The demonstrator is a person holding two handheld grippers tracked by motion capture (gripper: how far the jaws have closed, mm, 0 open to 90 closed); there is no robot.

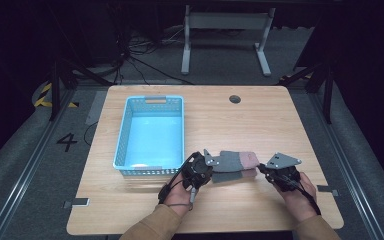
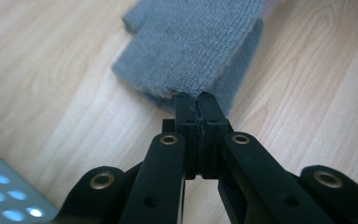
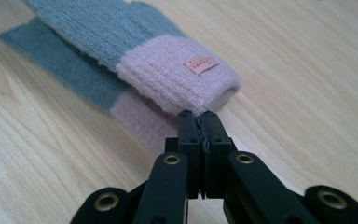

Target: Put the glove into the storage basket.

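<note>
here a pair of gloves (image 1: pixel 234 166) lies on the near half of the desk (image 1: pixel 260 120), stacked one on the other, between the two hands. the grey finger ends point left and the pink cuffs (image 3: pixel 177 74) point right, with a small label (image 3: pixel 201 65) on the upper cuff.

the left gripper (image 2: pixel 196 105) has its fingers (image 2: pixel 184 112) pressed together on the edge of the grey end of the upper glove, so the knit bunches just above the tips. the right gripper (image 3: pixel 198 122) has its fingers (image 3: pixel 189 128) closed too, nipping the rim of the pink cuff. in the high view the left gripper (image 1: pixel 200 167) and the right gripper (image 1: pixel 275 172) sit at opposite ends of the gloves, each in a hand (image 1: pixel 180 192) that comes from the near edge.

holding both ends at once looks meant to keep the soft fabric stretched flat, so it can be lifted without sagging or sliding off its partner. whether the lower glove is caught too, i cannot tell.

a light blue basket (image 1: pixel 125 135) stands to the left and a little farther off, apart from the gloves and just beyond the left hand, a likely place for them to go.
</note>
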